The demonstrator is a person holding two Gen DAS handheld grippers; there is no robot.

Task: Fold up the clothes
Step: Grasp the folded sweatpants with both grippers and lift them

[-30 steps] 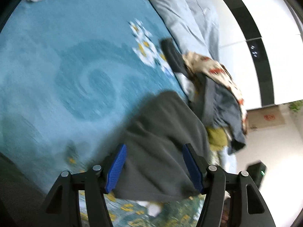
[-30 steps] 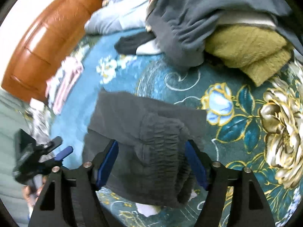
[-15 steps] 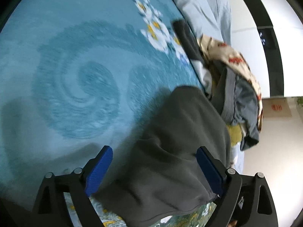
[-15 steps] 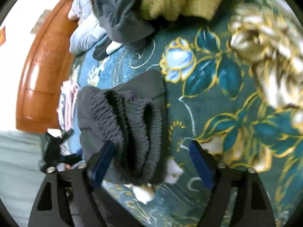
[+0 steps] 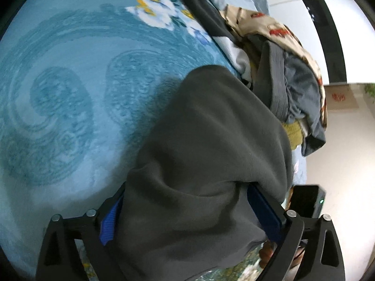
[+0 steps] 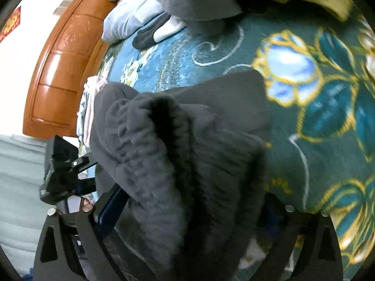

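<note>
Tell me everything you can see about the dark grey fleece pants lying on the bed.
The dark grey fleece pants look soft and matte, with a gathered elastic waistband bunched toward the right tool. They lie folded over on the blue floral bedspread, draped between the left tool's blue pads. Both tools stand wide, fabric spilling over them; no firm grip shows.

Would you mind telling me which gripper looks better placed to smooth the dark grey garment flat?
Probably the left gripper: the dark grey garment lies smooth ahead of it, while the right gripper is buried in the bunched waistband.
</note>
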